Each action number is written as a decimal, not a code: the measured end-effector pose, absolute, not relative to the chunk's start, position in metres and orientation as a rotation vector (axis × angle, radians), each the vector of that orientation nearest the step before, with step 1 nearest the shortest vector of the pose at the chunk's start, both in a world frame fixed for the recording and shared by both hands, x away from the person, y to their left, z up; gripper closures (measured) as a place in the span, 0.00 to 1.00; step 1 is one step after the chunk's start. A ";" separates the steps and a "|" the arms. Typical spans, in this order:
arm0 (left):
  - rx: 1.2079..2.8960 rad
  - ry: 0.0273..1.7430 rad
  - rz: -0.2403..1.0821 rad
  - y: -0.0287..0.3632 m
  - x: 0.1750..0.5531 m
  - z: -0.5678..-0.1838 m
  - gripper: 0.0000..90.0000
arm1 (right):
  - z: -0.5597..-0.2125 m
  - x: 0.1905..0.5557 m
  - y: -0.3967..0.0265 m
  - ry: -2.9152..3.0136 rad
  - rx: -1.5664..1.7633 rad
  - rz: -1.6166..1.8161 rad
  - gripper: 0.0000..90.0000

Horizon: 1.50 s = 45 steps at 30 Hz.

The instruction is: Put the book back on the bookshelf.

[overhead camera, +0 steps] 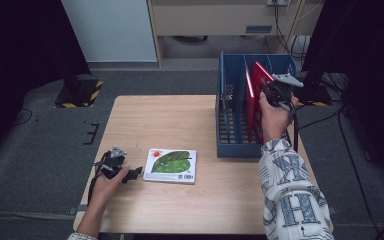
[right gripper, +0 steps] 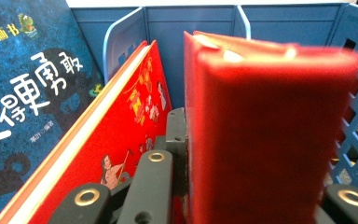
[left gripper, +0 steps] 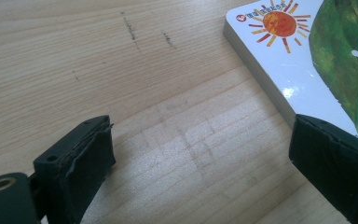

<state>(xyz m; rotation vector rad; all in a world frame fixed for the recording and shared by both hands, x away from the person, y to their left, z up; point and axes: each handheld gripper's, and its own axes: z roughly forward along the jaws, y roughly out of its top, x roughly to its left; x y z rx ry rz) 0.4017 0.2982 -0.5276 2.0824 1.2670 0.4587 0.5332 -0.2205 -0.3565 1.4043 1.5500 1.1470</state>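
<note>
At the far right of the table (overhead camera: 130, 115), a red book (overhead camera: 258, 80) is being held upright over the blue basket (overhead camera: 230, 150) by the right gripper (overhead camera: 272, 92). Its jaws are being clenched on the book's edge, one on each side, so the book is not slipping and is being kept straight above a slot. The book is being held standing up, most likely so that it can be slid down between the basket's walls like the others. In the right gripper view, the red book (right gripper: 270, 135) is being seen very close and blurry, thick and plain red on its edge. Just left of it, another red book (right gripper: 121, 135) with small drawn people on the cover is being leaned in the basket, and a dark blue book (right gripper: 23, 88) with white writing is being kept further left. At the near left of the table, the left gripper (overhead camera: 130, 172) is being rested with its jaws released and wide apart, nothing being gripped. A picture book (overhead camera: 171, 165) is being left flat just to the right of it, likely so it can be picked up next. In the left gripper view, the picture book (left gripper: 298, 60) is being shown with an orange sun and a big green leaf on white.
</note>
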 end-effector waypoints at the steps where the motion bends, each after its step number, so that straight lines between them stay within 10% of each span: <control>1: 2.082 1.269 0.458 0.298 0.402 -0.528 0.07 | -0.358 0.533 -0.220 1.546 1.405 1.146 0.88; 45: 2.066 1.271 0.450 0.298 0.400 -0.525 0.07 | -0.359 0.507 -0.226 1.704 1.464 1.050 0.84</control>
